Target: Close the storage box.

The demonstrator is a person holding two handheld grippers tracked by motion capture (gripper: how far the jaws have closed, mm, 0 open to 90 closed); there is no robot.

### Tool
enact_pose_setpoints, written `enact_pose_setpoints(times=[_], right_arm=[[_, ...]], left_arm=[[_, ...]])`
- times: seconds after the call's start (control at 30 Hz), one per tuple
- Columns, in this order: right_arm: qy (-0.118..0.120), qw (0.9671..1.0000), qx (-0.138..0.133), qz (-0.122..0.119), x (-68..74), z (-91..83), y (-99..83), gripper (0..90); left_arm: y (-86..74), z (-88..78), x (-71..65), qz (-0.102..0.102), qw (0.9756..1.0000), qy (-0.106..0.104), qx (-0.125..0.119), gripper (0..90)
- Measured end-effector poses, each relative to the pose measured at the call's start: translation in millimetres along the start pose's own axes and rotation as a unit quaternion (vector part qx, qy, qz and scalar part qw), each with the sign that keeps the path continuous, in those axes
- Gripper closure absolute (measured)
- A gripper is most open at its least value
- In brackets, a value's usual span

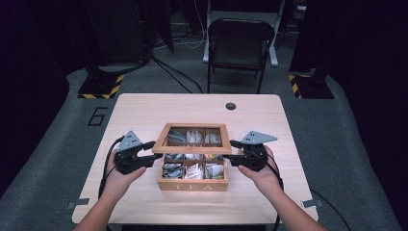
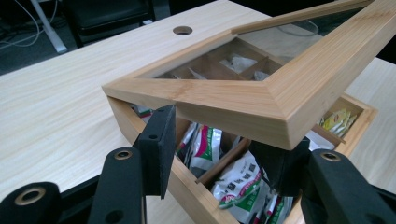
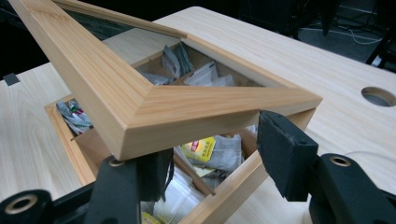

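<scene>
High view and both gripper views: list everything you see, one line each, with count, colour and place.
Wooden tea box marked TEA: one, light wood, middle of the table, front toward the person.
Glass-paned wooden lid: one, light wood frame, hinged at the back, raised part-way over the box.
Tea bags in compartments: many, white, green and yellow wrappers, inside the box.
Wooden table: one, pale wood, with a round cable hole near its far edge.
Folding chair: one, black, beyond the table.
Left gripper: one, black, at the lid's left front corner; jaws astride that corner, grip unclear.
Right gripper: one, black, at the lid's right front corner; grip unclear.
</scene>
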State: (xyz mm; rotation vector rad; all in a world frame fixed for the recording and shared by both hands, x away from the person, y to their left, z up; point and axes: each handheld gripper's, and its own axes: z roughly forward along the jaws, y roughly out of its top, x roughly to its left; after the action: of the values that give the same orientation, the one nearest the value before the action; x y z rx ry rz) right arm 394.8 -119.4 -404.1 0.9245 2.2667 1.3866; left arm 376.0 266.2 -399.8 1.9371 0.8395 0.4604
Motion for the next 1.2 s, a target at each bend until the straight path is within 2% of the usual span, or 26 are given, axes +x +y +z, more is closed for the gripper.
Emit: enact_pose_setpoints(times=[0.07, 0.3, 0.7, 0.8, 1.0, 1.13, 1.2], right_arm=[[0.001, 1.0000, 0.001, 0.005, 0.5, 0.6, -3.1, 45.9], [-0.002, 1.0000, 0.004, -0.005, 4.2, -0.2, -12.5, 46.0], [0.000, 0.9999, -0.003, -0.011, 13.7, -12.7, -24.2, 45.8], [-0.001, 0.9999, -0.005, -0.012, 16.3, -15.0, -26.9, 46.0], [0.007, 0.9999, -0.010, -0.012, 20.2, -17.6, -32.9, 48.2], [0.007, 0.9998, -0.010, -0.019, 23.5, -17.4, -36.8, 49.4], [0.008, 0.9998, -0.011, -0.014, 24.6, -16.9, -38.4, 50.1]], left_arm=[[-3.3, 0.9, -1.0, -0.004, 1.0000, 0.000, -0.003, 50.0], [-12.2, 1.9, -4.0, -0.003, 1.0000, -0.002, 0.003, 50.1], [-22.3, 3.9, -7.7, -0.005, 1.0000, 0.000, 0.006, 50.7], [-24.8, 4.2, -7.7, -0.007, 0.9999, -0.007, 0.010, 51.2], [-30.4, 5.8, -10.0, -0.001, 0.9999, -0.006, 0.014, 52.7], [-34.4, 6.5, -11.1, -0.006, 0.9998, -0.009, 0.016, 52.9], [-35.9, 6.9, -11.4, -0.007, 0.9998, -0.012, 0.015, 52.9]])
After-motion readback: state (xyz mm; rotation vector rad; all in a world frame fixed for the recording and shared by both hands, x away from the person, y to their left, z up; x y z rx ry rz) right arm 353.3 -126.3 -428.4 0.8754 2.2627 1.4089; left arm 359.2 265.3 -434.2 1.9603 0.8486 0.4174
